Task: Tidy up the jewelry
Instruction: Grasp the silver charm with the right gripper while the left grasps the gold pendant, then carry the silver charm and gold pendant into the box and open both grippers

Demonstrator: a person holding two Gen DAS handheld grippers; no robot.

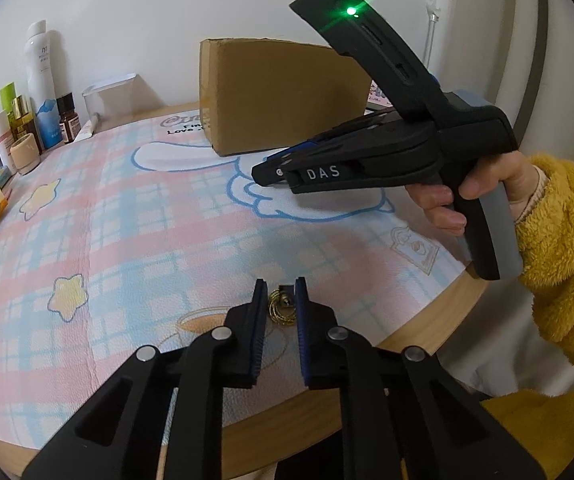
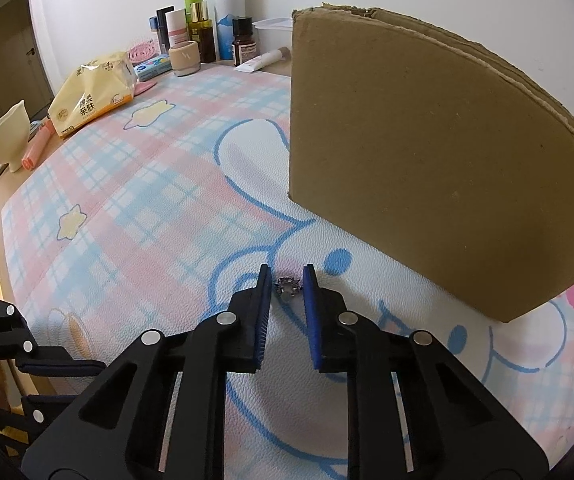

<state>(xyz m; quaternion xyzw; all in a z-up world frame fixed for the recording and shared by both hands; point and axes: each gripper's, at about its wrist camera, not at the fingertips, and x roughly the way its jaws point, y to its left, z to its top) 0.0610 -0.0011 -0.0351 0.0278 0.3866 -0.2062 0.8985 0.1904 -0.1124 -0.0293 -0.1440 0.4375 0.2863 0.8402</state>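
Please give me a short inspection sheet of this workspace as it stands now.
Surface: round table under a plaid cartoon mat.
Job's things: gold ring between the left gripper fingers; silver piece between the right gripper fingers; both lie on the mat.
Clutter: cardboard box, cosmetic bottles, tissue pack.
Grippers: both open, neither clamping.
Cables: nothing seen.
Surroundings: white wall.
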